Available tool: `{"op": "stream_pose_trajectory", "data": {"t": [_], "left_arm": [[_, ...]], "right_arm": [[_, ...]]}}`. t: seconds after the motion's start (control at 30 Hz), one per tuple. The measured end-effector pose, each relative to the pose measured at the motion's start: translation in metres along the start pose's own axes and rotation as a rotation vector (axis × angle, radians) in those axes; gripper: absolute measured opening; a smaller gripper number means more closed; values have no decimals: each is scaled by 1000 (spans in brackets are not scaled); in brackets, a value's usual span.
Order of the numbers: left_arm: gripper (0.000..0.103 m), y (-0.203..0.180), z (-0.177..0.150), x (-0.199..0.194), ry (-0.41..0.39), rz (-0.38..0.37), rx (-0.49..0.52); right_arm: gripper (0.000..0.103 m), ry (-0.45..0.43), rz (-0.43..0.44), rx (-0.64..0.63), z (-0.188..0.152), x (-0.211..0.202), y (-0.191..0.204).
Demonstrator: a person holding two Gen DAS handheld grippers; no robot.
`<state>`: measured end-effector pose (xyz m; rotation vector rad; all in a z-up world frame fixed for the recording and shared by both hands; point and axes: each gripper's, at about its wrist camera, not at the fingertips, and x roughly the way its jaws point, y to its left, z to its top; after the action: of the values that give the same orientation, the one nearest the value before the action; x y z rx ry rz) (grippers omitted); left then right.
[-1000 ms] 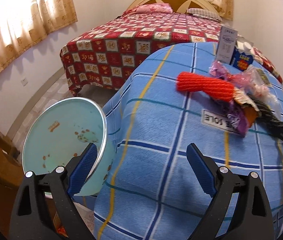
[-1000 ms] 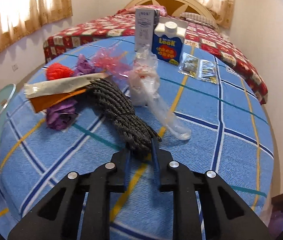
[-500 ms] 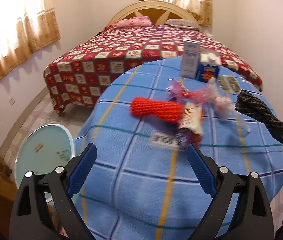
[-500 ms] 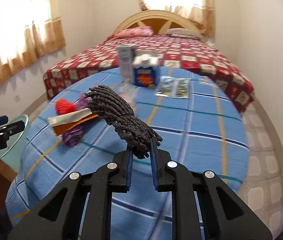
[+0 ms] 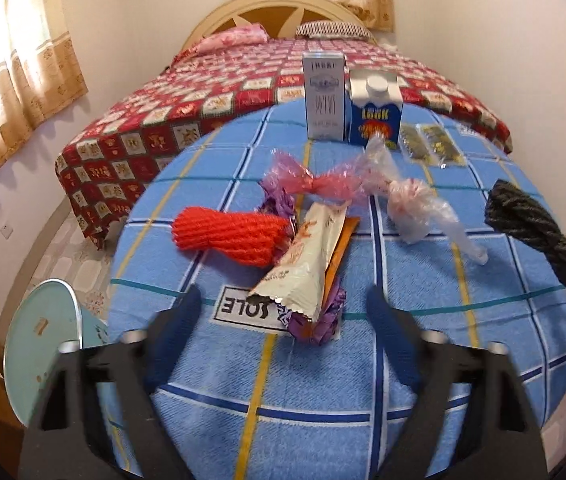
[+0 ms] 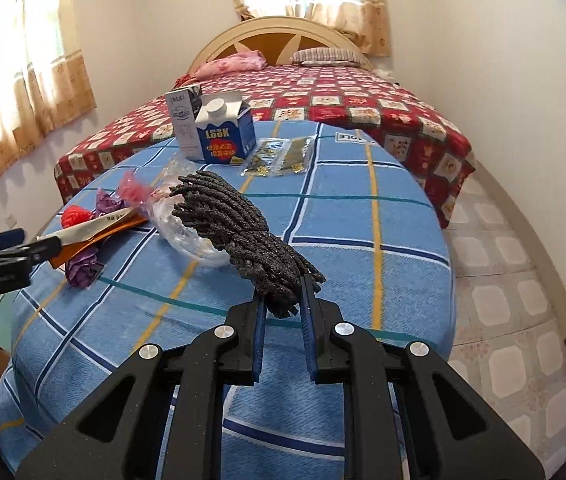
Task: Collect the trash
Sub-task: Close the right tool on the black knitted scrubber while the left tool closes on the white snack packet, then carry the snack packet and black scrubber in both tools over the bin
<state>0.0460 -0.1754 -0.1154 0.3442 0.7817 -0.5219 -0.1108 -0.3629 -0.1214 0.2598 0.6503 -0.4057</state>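
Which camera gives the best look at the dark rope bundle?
The right wrist view: the dark rope bundle fills the middle, clamped in the right gripper. The left wrist view catches only part of it at the right edge.

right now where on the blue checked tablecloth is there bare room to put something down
Bare room: the blue checked tablecloth's right side, right of the dark rope bundle and nearer than the two small foil sachets; also the near edge. Crowded: the left, with the red mesh roll, cream wrapper and clear plastic bag.
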Motion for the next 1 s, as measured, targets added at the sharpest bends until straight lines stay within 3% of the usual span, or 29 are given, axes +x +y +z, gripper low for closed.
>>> {"op": "stream_pose_trajectory", "data": {"t": [0.03,0.07,0.1,0.13,0.5,1.0], "left_arm": [[52,0,-1,3,14,-7,0],[28,2,-3,7,37,-26,-2],[12,3,-5,9,50,-37,-4],[8,4,-6,8,52,-39,-5],[4,27,-17,-58,-78,-22,8],[4,106,-46,-81,-77,98,-77]], "right_arm": [[17,2,4,0,0,1,0],[17,3,11,-1,-2,2,1],[17,4,19,-4,-3,2,3],[17,4,23,-7,-3,2,4],[17,-20,70,-62,2,-6,37],[17,-46,161,-174,21,5,120]]}}
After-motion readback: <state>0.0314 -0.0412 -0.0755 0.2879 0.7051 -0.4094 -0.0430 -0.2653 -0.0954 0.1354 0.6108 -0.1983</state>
